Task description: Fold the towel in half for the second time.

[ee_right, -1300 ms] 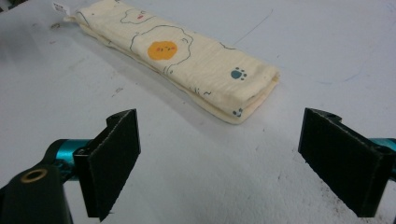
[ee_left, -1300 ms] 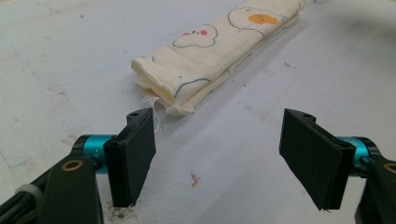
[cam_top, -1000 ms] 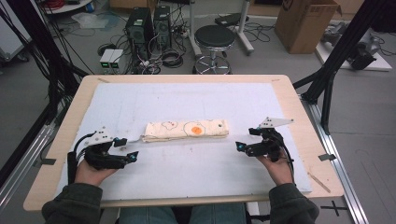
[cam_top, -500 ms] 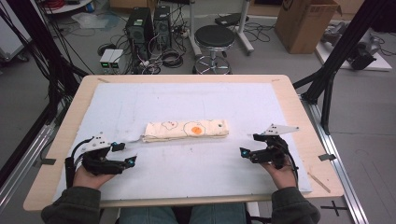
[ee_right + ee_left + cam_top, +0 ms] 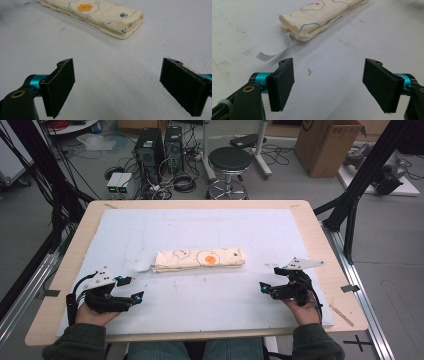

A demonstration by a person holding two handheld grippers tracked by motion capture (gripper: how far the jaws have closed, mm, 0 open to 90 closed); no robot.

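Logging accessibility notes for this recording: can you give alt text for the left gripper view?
A folded cream cloth printed with cartoon shapes lies on the white table cover, a white label strip trailing from its near end. The open left claw is short of it, holding nothing.

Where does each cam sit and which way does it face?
High view: above the person's side, looking forward and down on the table; forearms, left tongs, right tongs.
Left gripper view: on the left tongs, facing the folded cloth's tagged end; open jaws.
Right gripper view: on the right tongs, facing the cloth's paw-print end; open jaws.
Shared: the cloth.
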